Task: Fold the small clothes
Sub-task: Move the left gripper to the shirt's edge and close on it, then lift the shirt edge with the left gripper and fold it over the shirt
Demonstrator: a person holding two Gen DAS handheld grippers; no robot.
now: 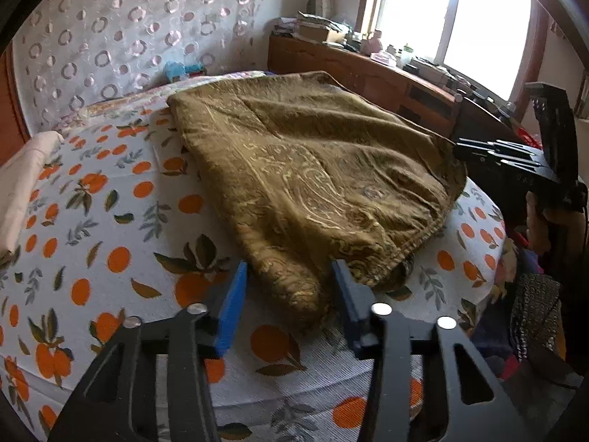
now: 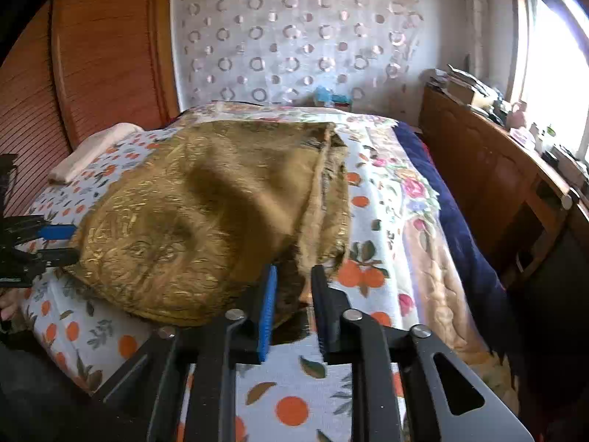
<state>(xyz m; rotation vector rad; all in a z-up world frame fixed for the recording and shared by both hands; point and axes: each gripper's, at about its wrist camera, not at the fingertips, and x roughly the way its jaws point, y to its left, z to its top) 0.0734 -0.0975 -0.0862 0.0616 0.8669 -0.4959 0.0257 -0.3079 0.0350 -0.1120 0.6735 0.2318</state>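
Left gripper [image 1: 289, 294]: jaws wide apart, a rolled near corner of the cloth [image 1: 309, 169] lying between them; not pinched.
Right gripper [image 2: 292, 294]: jaws partly apart, straddling the cloth's near right edge; no clamp seen.
Cloth: olive-gold patterned fabric, folded over, lying on the orange-print sheet [image 1: 92, 221] of the bed.
Cloth axis: long side runs near to far, toward the curtain [image 2: 294, 37].
Sideboard [image 2: 497, 184]: right of the bed, cluttered.
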